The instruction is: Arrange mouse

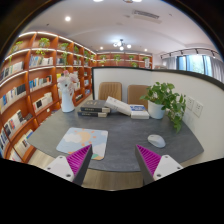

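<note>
A white mouse (156, 141) lies on the grey table (115, 135), ahead of my right finger and a little to its right. A pastel mouse pad (80, 140) lies on the table ahead of my left finger. My gripper (112, 162) is open and empty, held back at the table's near edge. Its pink pads (80, 160) stand wide apart, with only the table's front edge between them.
A stack of books (95, 108) and an open book (124, 106) lie at the table's far side. A potted plant (165, 100) stands at the right, a white bust (67, 92) at the left. Chairs (110, 91) stand beyond; bookshelves (25, 85) line the left wall.
</note>
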Available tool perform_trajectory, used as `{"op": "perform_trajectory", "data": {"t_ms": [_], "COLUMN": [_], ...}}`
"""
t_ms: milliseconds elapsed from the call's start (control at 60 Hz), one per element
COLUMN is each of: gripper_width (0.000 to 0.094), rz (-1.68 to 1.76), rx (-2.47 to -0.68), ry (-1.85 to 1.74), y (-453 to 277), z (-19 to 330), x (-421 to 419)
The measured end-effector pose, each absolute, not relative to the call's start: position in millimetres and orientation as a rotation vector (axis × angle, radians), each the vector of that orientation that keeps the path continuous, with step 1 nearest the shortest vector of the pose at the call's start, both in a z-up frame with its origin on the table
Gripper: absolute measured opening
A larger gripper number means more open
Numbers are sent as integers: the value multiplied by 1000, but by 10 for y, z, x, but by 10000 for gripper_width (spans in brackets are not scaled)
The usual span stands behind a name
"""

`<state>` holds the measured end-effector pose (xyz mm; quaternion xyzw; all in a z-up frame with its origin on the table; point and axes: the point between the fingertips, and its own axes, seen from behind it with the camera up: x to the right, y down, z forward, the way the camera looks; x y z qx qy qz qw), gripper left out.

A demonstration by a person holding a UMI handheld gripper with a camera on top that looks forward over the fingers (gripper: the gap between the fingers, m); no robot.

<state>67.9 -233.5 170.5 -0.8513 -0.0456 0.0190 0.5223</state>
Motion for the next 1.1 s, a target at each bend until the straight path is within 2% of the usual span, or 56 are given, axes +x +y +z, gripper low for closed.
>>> {"op": "perform_trajectory", "data": {"t_ms": [183, 400, 700, 883, 1100], "gripper_width": [860, 858, 859, 855, 858], "rz": [34, -35, -133, -126, -74], "rx": [-2089, -2161, -2218, -2258, -2275], "ry": [-117, -36, 46, 33, -5], "y": [-2213, -2111, -1441, -862, -315], "z": [1113, 665, 318, 85, 14], "x": [898, 1686, 2763, 3028, 3115]}}
